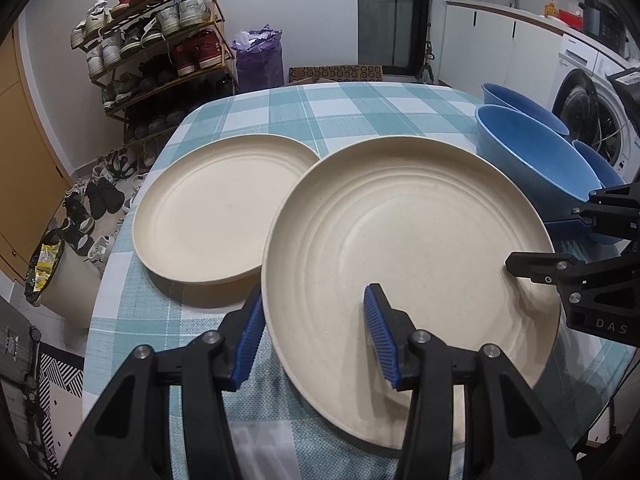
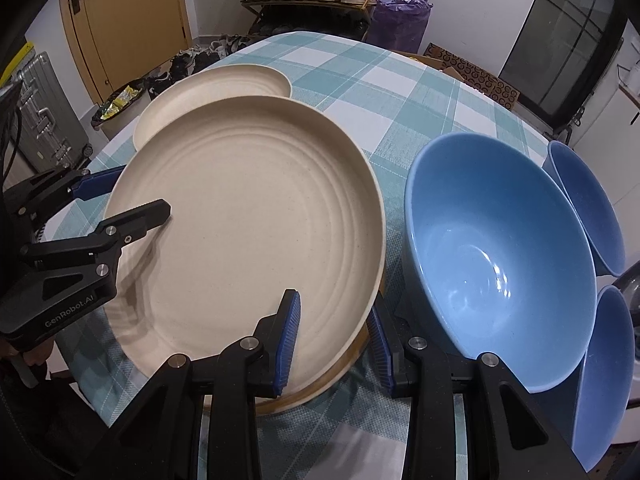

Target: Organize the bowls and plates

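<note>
Cream ridged plate (image 1: 408, 264) clamped at opposite rims by left gripper (image 1: 316, 332) and right gripper (image 2: 334, 344).

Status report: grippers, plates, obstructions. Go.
Left gripper and right gripper straddle near plate rim. Far plate partly under it. Blue bowl crowds right.

Only two bits readable: "GenRobot.AI" in pale letters on the left gripper (image 2: 124, 194) body at the lower left, and "DAS" on the right gripper (image 1: 536, 244) body, far right edge.
</note>
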`<action>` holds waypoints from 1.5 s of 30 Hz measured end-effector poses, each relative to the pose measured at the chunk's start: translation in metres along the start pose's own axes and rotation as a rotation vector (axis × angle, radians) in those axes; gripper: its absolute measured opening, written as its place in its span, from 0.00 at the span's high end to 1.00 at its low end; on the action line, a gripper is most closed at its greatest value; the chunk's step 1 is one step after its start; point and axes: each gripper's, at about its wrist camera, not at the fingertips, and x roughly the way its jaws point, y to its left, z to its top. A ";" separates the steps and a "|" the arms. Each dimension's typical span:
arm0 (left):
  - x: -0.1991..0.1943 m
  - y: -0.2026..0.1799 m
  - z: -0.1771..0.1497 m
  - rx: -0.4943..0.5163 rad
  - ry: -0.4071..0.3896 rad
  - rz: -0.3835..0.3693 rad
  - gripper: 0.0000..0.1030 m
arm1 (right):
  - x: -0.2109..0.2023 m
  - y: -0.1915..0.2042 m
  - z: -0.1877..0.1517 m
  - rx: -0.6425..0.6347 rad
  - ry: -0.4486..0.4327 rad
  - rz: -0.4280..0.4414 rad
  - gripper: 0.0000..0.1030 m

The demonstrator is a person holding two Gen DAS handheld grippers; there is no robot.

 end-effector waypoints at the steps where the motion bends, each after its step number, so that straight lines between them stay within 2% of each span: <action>1: 0.000 0.000 0.000 0.005 0.002 0.005 0.53 | 0.001 0.001 -0.001 -0.002 0.001 -0.008 0.66; 12: 0.010 -0.012 -0.003 0.052 0.025 0.023 0.51 | 0.008 0.008 -0.005 -0.040 0.027 -0.099 0.64; 18: 0.013 -0.016 -0.004 0.077 0.041 0.034 0.45 | 0.016 0.015 -0.009 -0.079 0.049 -0.135 0.63; 21: 0.015 -0.014 -0.004 0.070 0.050 0.023 0.44 | 0.018 0.017 -0.009 -0.089 0.045 -0.147 0.60; 25: 0.015 -0.012 -0.004 0.057 0.051 -0.006 0.42 | 0.016 0.016 -0.009 -0.083 0.045 -0.130 0.59; 31: 0.019 -0.011 -0.007 0.052 0.061 -0.032 0.37 | 0.007 0.020 -0.007 -0.089 0.013 -0.101 0.49; 34: 0.016 -0.012 -0.006 0.066 0.056 -0.031 0.37 | 0.003 0.023 -0.006 -0.094 0.004 -0.096 0.41; 36: 0.012 -0.010 -0.005 0.067 0.039 -0.030 0.37 | 0.000 0.024 -0.005 -0.099 0.000 -0.095 0.40; 39: 0.005 -0.004 -0.001 0.036 0.013 -0.047 0.37 | -0.008 0.024 -0.003 -0.096 -0.021 -0.087 0.40; 43: -0.004 0.010 0.003 -0.015 -0.013 -0.044 0.35 | -0.020 0.021 0.003 -0.069 -0.062 -0.050 0.32; 45: -0.011 0.020 0.006 -0.048 -0.035 -0.038 0.30 | -0.028 0.020 0.007 -0.055 -0.084 -0.029 0.31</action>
